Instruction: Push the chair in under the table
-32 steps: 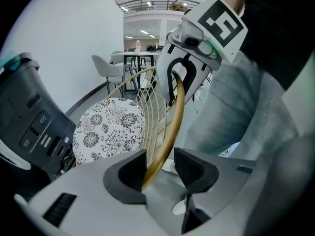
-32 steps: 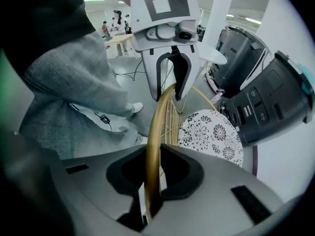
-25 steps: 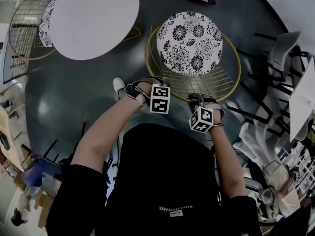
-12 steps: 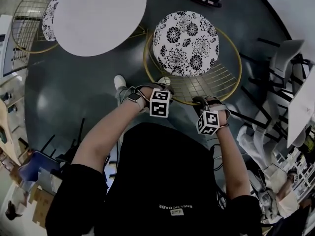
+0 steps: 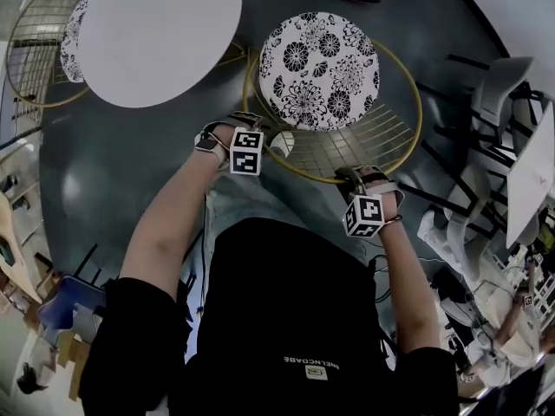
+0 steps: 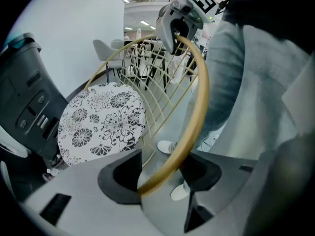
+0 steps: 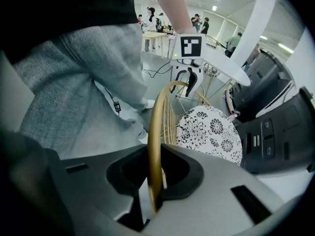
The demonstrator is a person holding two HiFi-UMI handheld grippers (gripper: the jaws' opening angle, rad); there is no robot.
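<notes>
The chair has a black-and-white floral cushion (image 5: 319, 68) and a gold wire back with a round rim (image 5: 303, 177). It stands to the right of the round white table (image 5: 156, 33). My left gripper (image 5: 258, 135) is at the rim's left part. Its jaws have just been opening and stand open around the rim (image 6: 194, 112), with gaps on both sides. My right gripper (image 5: 354, 180) is shut on the rim (image 7: 155, 132) further right. The left gripper view shows the right gripper (image 6: 178, 28) clamped on the rim. The left gripper (image 7: 190, 70) appears in the right gripper view.
A second wire chair (image 5: 39, 50) stands behind the table at the far left. White chairs and dark frames (image 5: 503, 85) crowd the right side. My own legs and a white shoe (image 5: 280, 143) are just behind the chair back. The floor is dark grey.
My left gripper has slid to the left along the chair's rim and its jaws have spread apart. The right gripper has kept its hold in the same spot.
</notes>
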